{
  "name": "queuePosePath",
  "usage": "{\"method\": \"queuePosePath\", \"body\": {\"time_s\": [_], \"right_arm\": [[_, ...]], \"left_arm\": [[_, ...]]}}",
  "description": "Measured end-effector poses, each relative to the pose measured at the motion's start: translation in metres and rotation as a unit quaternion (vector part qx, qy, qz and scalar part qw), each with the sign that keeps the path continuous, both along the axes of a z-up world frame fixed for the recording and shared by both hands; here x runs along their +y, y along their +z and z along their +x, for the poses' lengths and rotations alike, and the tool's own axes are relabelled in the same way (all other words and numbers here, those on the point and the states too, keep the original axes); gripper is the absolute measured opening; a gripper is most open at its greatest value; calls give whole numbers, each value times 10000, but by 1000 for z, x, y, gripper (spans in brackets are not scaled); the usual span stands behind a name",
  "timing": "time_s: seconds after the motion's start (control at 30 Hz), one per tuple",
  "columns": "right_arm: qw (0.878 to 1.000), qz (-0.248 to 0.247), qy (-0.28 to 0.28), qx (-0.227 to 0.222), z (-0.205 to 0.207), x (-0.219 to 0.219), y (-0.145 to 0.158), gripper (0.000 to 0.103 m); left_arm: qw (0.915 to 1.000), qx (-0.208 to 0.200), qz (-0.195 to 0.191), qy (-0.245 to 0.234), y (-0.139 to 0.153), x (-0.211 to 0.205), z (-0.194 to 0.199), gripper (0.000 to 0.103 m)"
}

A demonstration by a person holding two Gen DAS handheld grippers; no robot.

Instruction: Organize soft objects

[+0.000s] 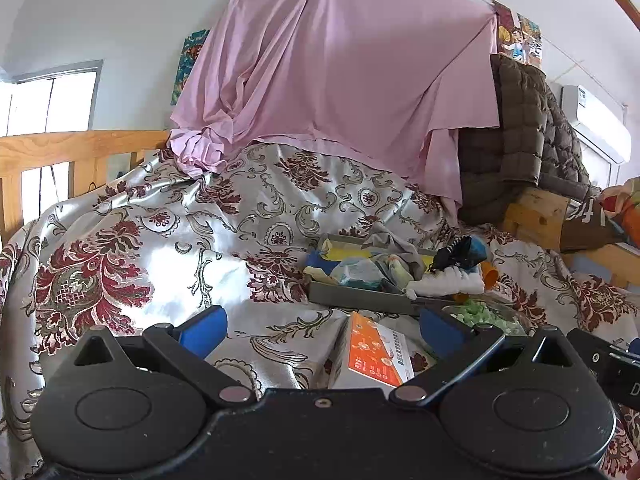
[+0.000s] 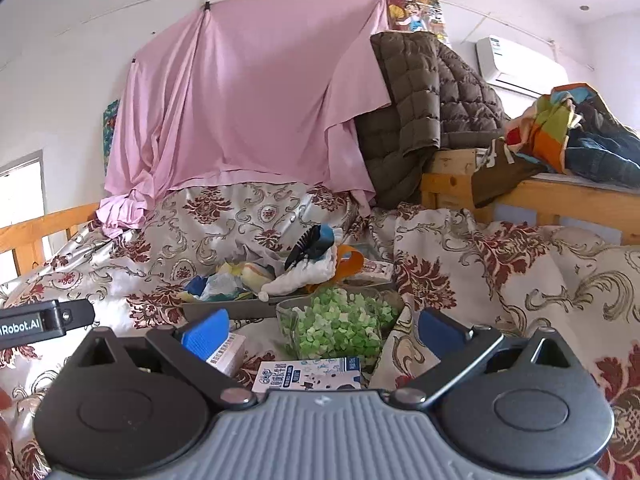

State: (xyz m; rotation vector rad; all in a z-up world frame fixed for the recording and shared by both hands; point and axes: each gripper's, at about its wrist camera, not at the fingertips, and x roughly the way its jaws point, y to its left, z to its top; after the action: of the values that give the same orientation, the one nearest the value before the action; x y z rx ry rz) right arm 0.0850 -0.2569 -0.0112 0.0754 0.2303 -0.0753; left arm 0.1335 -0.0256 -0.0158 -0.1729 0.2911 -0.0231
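A grey tray [image 1: 352,294] sits on the floral bedspread, holding several soft things: a white cloth [image 1: 444,284], a black and blue striped sock [image 1: 460,254], a grey cloth [image 1: 394,242], bagged items. The tray also shows in the right wrist view [image 2: 232,308], with the sock [image 2: 314,242] and white cloth [image 2: 304,274]. My left gripper [image 1: 322,330] is open and empty, short of the tray. My right gripper [image 2: 324,330] is open and empty, just before a clear bowl of green pieces [image 2: 340,322].
An orange and white box [image 1: 374,354] lies below the left gripper. A blue and white carton [image 2: 310,374] lies below the right gripper. A pink sheet [image 1: 332,76] hangs behind. A brown quilted jacket [image 2: 416,112] and clothes [image 2: 568,132] lie on a wooden frame at right.
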Motion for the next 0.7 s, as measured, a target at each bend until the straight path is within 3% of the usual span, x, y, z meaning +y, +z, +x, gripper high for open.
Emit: {"method": "queuePosePath", "body": {"time_s": [0.2,0.7], "right_arm": [[9998,-4,-18,174,3,3,-5,103],[9977,219,-14,633,14,1,-13,103]], "left_arm": [[9996,-41,251,-121,-3,1,-5,102],[9977,527,427,-30,-25,1,1,102]]}}
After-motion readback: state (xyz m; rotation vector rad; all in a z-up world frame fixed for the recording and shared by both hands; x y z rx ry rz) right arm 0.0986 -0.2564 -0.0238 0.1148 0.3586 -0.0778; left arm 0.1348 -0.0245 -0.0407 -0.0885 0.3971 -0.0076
